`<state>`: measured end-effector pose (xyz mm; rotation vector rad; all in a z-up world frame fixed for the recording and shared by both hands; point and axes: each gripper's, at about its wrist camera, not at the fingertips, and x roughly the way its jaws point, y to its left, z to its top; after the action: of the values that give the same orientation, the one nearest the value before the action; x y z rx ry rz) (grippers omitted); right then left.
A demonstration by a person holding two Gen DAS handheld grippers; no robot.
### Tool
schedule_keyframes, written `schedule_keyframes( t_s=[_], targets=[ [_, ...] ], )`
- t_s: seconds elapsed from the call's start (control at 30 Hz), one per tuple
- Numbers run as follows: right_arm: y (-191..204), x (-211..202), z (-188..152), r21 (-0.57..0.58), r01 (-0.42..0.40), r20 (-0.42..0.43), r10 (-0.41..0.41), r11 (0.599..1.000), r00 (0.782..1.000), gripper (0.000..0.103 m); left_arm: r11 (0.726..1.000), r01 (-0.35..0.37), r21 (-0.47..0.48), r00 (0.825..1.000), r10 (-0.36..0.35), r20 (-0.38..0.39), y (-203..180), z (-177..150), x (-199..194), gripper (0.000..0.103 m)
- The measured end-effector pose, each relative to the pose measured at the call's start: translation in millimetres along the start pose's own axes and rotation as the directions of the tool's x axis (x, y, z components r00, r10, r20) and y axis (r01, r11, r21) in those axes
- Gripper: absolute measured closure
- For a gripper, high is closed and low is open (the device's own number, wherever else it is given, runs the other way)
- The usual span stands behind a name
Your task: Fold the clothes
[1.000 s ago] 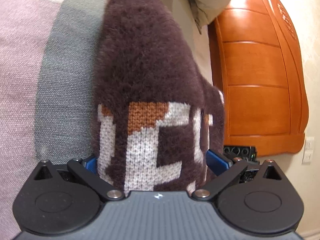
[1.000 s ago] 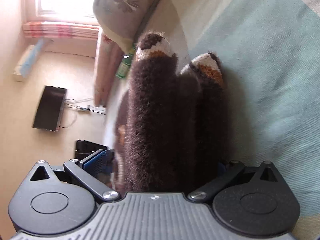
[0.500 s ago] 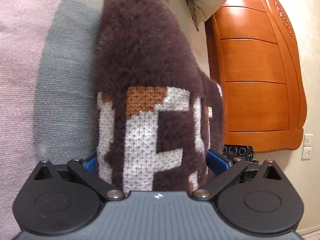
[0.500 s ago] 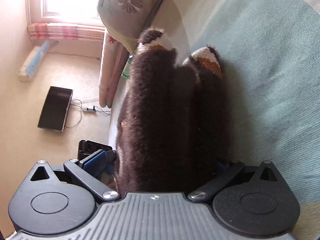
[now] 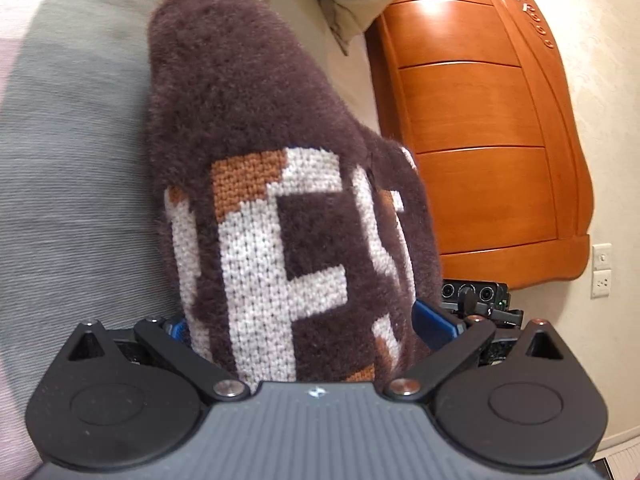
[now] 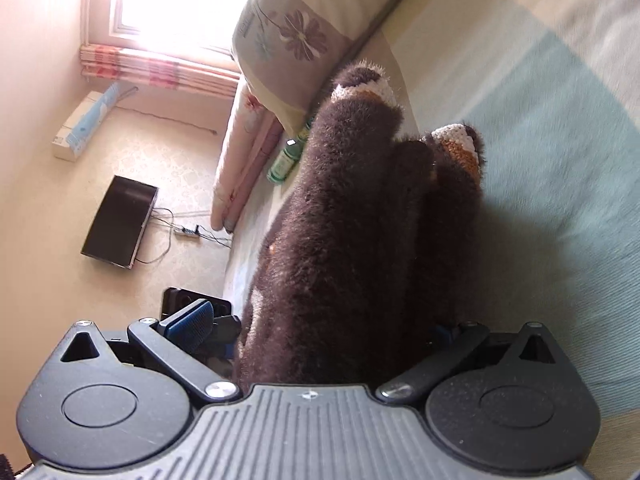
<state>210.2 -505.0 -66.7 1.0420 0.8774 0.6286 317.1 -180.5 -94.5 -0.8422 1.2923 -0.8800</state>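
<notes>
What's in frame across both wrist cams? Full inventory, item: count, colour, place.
fuzzy knit garment: 1, dark brown with white and orange pattern, hanging over the bed, gripped at both ends
bed cover: 1, pale green and cream stripes, under the garment
floral pillow: 1, cream and mauve, head of the bed
green bottle: 1, beside the pillow at the bed edge
wooden headboard: 1, orange-brown, right of left view
wall sockets: 2, white, beside the headboard
black flat device: 1, on the floor, cabled
long box: 1, white and blue, on the floor under the window
left hand-held gripper: 1, black, blue pads, shut on garment
right hand-held gripper: 1, black, shut on garment
</notes>
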Motion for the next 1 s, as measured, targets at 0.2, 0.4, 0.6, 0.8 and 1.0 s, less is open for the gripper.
schedule_keyframes(
  t_s=[0.2, 0.4, 0.6, 0.8, 1.0],
  targets=[
    [-1, -28, 7, -0.013, -0.023, 0.034, 0.023, 1.0, 0.999, 0.0, 0.999, 0.015, 0.028, 1.0, -0.015, -0.018, -11, 7, 20, 0.002],
    [-14, -47, 17, -0.008, -0.01, 0.061, 0.011, 1.0, 0.998, 0.0, 0.998, 0.024, 0.053, 0.999, -0.022, -0.044, -16, 20, 21, 0.002],
    [-21, -75, 35, -0.026, 0.003, 0.1, -0.001, 1.0, 0.995, 0.0, 0.995, 0.05, 0.089, 0.996, -0.043, -0.076, -30, 28, 38, 0.002],
    [-31, -115, 61, -0.046, 0.029, 0.159, -0.022, 0.999, 0.987, 0.0, 0.989, 0.094, 0.117, 0.99, -0.08, -0.118, -48, 43, 76, 0.002],
    [-47, -157, 88, -0.063, 0.085, 0.199, -0.071, 0.994, 0.977, 0.0, 0.981, 0.138, 0.133, 0.979, -0.115, -0.165, -61, 57, 116, 0.002]
  ],
)
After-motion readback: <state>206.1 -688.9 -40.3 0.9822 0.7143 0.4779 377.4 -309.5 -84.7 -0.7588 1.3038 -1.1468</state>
